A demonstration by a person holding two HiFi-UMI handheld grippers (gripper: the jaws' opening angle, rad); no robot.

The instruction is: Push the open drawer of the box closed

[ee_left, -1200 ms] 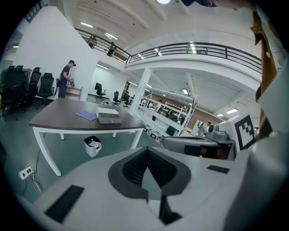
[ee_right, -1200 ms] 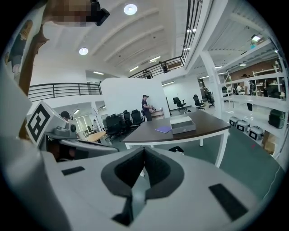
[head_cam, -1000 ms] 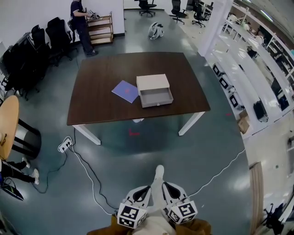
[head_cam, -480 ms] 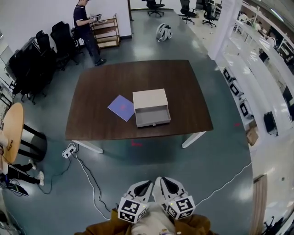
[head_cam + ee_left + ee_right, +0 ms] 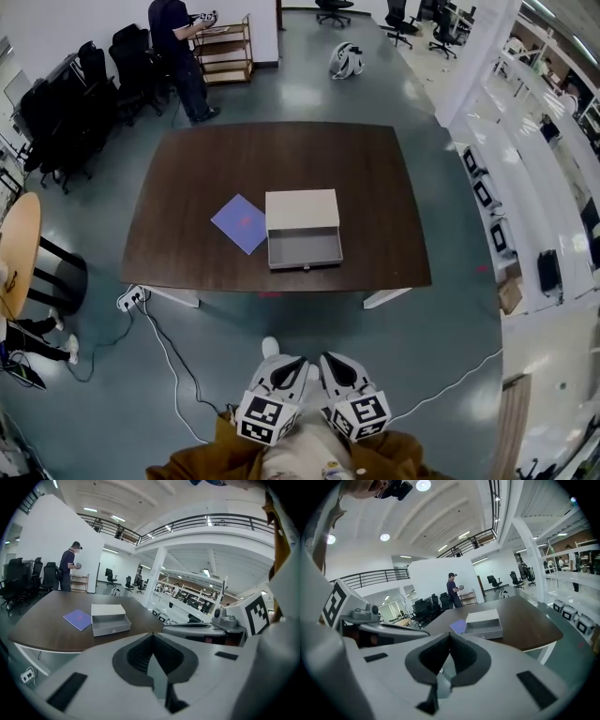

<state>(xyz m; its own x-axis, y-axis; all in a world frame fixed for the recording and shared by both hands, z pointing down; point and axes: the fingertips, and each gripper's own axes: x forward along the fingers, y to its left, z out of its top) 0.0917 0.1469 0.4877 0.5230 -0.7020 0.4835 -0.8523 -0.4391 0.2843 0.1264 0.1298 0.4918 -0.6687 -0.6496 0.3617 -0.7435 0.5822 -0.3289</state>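
Task not begun, all left to do: grey drawer of beige cardboard box stands fully out, facing near edge of dark-brown wooden tabletop. Left gripper & right gripper: jaws together, empty, well apart from tabletop.

A booklet lies left of the box on the table.
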